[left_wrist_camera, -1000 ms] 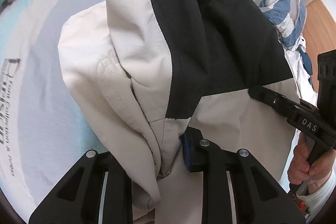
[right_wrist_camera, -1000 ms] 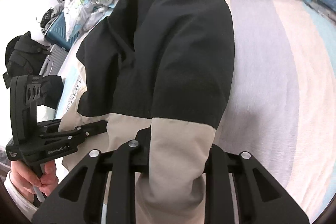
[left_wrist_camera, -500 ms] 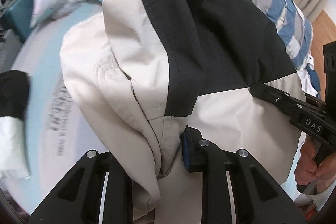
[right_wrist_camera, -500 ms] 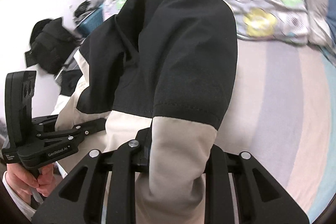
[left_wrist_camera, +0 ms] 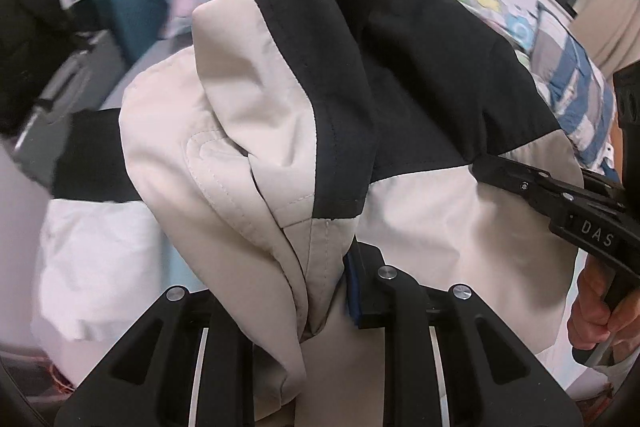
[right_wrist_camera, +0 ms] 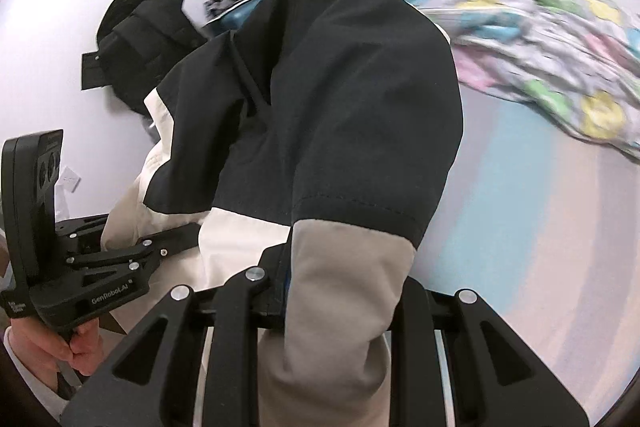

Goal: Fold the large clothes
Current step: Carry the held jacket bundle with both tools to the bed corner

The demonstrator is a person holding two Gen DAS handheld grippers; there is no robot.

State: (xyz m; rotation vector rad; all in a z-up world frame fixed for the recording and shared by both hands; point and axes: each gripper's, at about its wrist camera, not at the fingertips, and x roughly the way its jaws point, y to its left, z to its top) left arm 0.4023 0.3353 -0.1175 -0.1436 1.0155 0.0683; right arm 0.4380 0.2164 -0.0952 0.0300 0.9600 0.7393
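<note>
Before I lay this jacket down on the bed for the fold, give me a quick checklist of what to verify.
1. Left gripper shut on jacket: ok.
2. Right gripper shut on jacket, beige fabric bunched between the fingers: ok.
3. Jacket hanging off the bed: ok.
4. Striped sheet bare beside the floral quilt: ok.
5. Jacket spread flat between the grippers: not ok, bunched and draped.
6. Lower hem position: cannot tell, hidden.

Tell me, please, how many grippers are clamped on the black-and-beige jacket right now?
2: the left gripper pinches beige fabric of the jacket at the bottom of its own view; the right gripper grips a beige sleeve section.
</note>
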